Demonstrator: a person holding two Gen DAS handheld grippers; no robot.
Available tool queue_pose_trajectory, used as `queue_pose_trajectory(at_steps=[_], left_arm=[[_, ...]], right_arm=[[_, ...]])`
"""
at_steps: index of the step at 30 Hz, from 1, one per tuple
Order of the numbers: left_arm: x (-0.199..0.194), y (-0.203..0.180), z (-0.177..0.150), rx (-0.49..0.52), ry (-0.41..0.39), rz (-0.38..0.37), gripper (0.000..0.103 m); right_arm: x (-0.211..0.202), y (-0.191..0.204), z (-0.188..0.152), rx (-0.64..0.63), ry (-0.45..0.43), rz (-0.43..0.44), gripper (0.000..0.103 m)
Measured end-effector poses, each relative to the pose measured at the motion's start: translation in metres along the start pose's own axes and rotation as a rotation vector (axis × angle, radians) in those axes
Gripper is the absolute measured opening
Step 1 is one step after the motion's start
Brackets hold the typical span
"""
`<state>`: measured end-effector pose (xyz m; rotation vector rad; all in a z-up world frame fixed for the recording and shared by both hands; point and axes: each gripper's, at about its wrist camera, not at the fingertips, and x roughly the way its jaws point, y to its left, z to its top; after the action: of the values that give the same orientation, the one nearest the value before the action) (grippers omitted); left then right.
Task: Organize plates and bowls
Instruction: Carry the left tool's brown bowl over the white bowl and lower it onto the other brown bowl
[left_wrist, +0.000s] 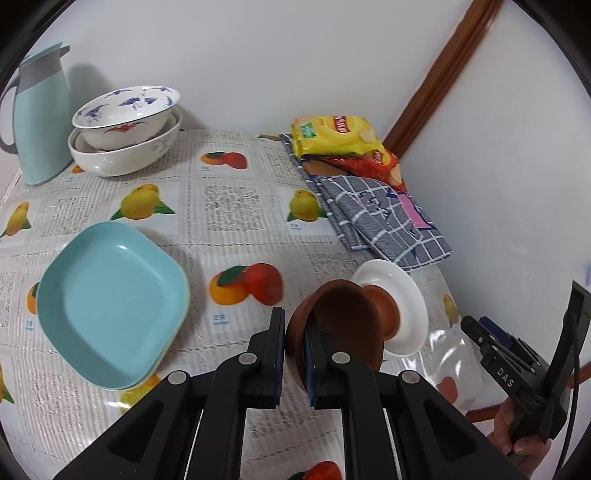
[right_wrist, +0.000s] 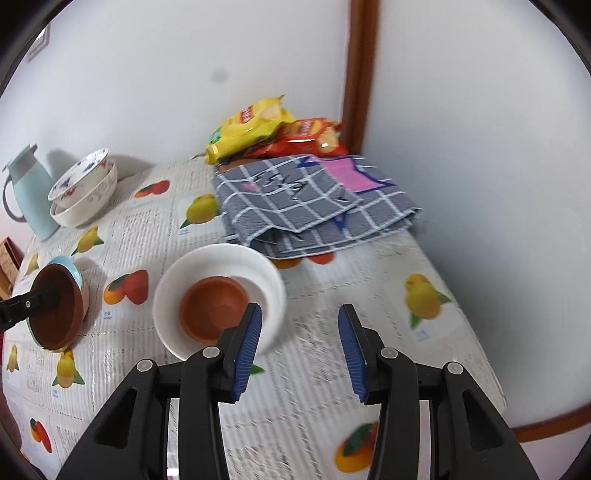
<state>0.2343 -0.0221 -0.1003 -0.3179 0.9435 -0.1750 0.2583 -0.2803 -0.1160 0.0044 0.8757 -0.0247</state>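
Left gripper (left_wrist: 294, 354) clenched on rim of a tilted brown bowl (left_wrist: 334, 325), one pad inside, one outside — bowl lifted off the table (left_wrist: 229, 236). Right gripper (right_wrist: 300, 350) jaws apart, nothing between them, above the tablecloth. Second brown bowl (right_wrist: 214, 306) sits inside the white bowl (right_wrist: 221, 262) — just beside the checked cloth (right_wrist: 314, 206). Blue square plates (left_wrist: 110, 306) stacked at left.

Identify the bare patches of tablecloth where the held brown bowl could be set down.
Free: between the turquoise plates and white bowl; right of that bowl, before the checked cloth. Crowded: the far edge with jug, stacked bowls and crisps.
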Motion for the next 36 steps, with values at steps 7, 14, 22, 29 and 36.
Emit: queue_pose_trajectory(at_steps=[7,14,22,29,36], left_arm=[[0.008,-0.029,0.001,0.053,0.017,-0.009,0.009],[0.026,-0.056,0.004,0.096,0.051,-0.028,0.009],[0.051,-0.075,0.01,0.114,0.09,-0.014,0.009],[0.077,-0.089,0.01,0.143,0.121,0.027,0.009],[0.099,-0.089,0.012,0.133,0.163,0.04,0.009]], right_arm=[[-0.012,-0.043,-0.025,0.084,-0.008,-0.02,0.044],[-0.008,-0.079,-0.046,0.15,0.02,-0.04,0.044],[-0.005,-0.106,-0.057,0.164,0.03,-0.067,0.044],[0.009,-0.114,-0.061,0.196,0.051,-0.04,0.044],[0.014,-0.113,-0.061,0.186,0.048,-0.04,0.044]])
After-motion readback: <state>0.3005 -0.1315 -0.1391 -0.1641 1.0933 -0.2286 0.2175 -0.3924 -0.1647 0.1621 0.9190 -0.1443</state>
